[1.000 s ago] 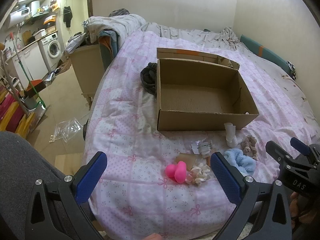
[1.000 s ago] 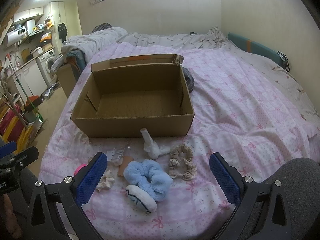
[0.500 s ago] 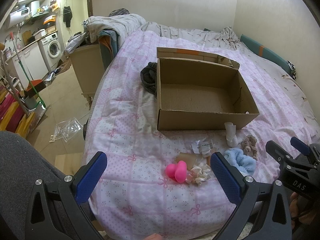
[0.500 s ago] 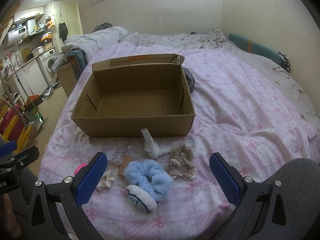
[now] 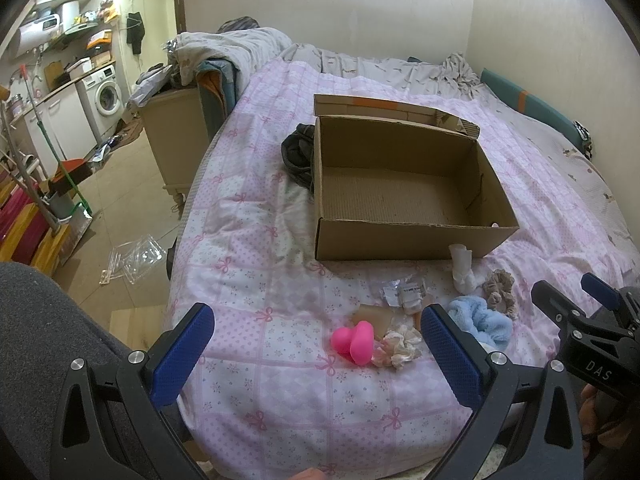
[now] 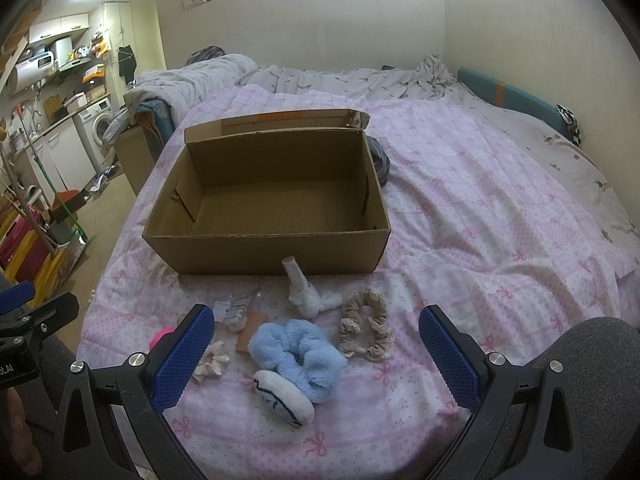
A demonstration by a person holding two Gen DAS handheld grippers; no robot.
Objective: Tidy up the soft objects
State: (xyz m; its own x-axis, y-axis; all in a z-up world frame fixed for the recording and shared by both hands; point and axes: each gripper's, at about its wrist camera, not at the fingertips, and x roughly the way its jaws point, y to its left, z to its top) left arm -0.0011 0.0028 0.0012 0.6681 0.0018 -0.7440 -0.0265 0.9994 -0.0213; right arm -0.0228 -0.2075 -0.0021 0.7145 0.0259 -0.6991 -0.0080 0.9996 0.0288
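Nothing has shifted in the last second: both the left gripper (image 5: 318,354) and right gripper (image 6: 316,354) hover with jaws spread and empty, soft objects lying at 6 o'clock of the empty cardboard box (image 6: 264,254), so sorting hasn't started.

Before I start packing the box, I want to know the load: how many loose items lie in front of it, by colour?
Blue: 1, fluffy scrunchie
Pink: 1, sponge
Beige: 1, scrunchie
Cream: 1, scrunchie
White: 2, pouch, cloth bundle
Clear: 1, packet
Total: 7
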